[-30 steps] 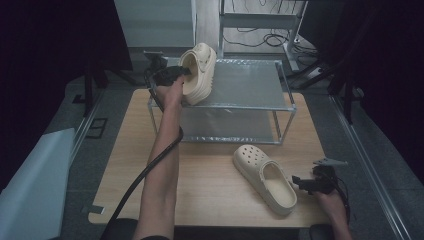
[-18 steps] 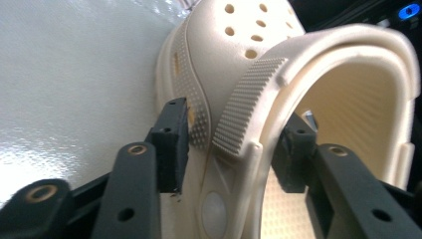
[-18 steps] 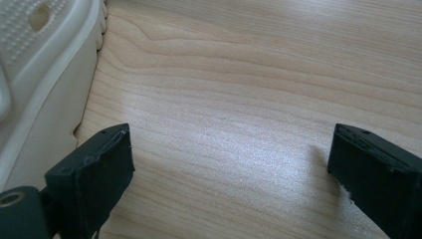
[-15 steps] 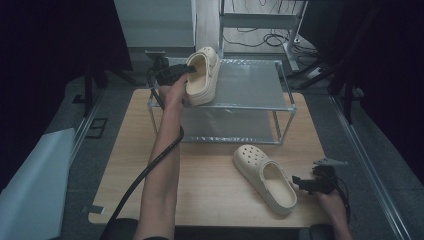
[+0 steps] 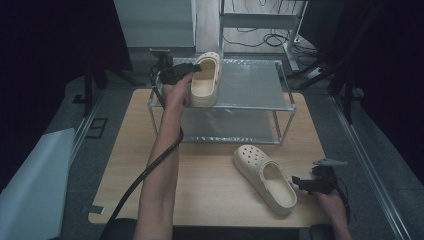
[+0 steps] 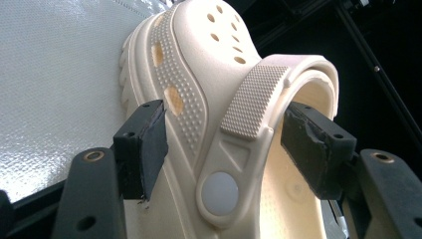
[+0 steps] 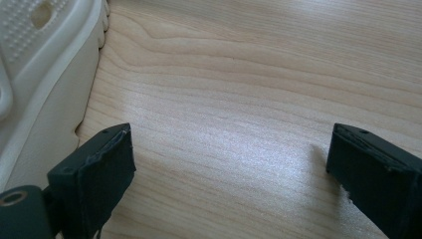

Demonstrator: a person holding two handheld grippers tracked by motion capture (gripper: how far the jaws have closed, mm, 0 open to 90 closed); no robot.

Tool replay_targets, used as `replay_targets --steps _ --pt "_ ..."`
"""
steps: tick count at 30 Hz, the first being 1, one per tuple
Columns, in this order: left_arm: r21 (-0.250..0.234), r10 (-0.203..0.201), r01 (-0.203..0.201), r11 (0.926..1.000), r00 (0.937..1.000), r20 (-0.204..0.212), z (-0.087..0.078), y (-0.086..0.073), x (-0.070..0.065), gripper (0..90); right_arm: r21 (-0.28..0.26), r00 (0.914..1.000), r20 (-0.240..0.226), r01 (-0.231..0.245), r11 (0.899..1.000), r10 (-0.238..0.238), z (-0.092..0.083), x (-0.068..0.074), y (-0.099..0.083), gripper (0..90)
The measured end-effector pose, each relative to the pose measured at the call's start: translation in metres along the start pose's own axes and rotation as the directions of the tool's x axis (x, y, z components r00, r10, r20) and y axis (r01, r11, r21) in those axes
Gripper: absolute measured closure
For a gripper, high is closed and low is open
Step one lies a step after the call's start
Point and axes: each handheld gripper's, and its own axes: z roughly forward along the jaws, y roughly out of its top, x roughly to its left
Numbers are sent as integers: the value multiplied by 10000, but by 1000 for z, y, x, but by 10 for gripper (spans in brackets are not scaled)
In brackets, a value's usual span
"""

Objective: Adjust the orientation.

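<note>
A: First, from the high view, where is each shoe seen?

B: One cream shoe point(image 5: 206, 80) is set on the top shelf of the metal rack point(image 5: 260, 87), at its left end. The left tongs point(image 5: 192, 71) are held at its near side. A second shoe point(image 5: 265, 177) is left on the wooden table point(image 5: 200, 170), in front of the rack.

A: And which hand is judged nearer to that second shoe?

B: The right one. The right tongs point(image 5: 301, 182) are held just beside the shoe's heel end, on its right. Its long axis is laid slantwise, with the toe towards the rack and the heel towards the near right corner.

A: What is shown by the left gripper view?

B: The shelf shoe's point(image 6: 199, 74) side wall and strap are straddled by the left tongs point(image 6: 224, 134). The jaws have just been opening. One pad point(image 6: 144, 144) is seen outside the wall and the other inside the opening, with no pressing to be made out, so the shoe is taken as released.

A: And by the right gripper view?

B: The right tongs point(image 7: 229, 164) are spread wide over bare table point(image 7: 259, 69), with nothing between them. The table shoe's point(image 7: 45, 74) sole edge is seen just beyond the left jaw, so a sideways shift towards it is judged to be needed before anything can be gripped.
</note>
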Motion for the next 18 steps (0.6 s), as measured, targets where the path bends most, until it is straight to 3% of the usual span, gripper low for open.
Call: replay_targets --steps 5,10,18 --pt "-33 98 -98 9999 9999 -30 -4 1 -1 339 26 10000 -17 46 10000 -46 0 0 0 49" --pt "101 292 -294 9995 9994 208 -10 2 -2 309 25 10000 -30 25 10000 -25 0 0 0 51" --pt "433 1045 -1068 9933 9931 525 -23 -4 -3 224 2 10000 -30 30 10000 -30 0 1 0 51"
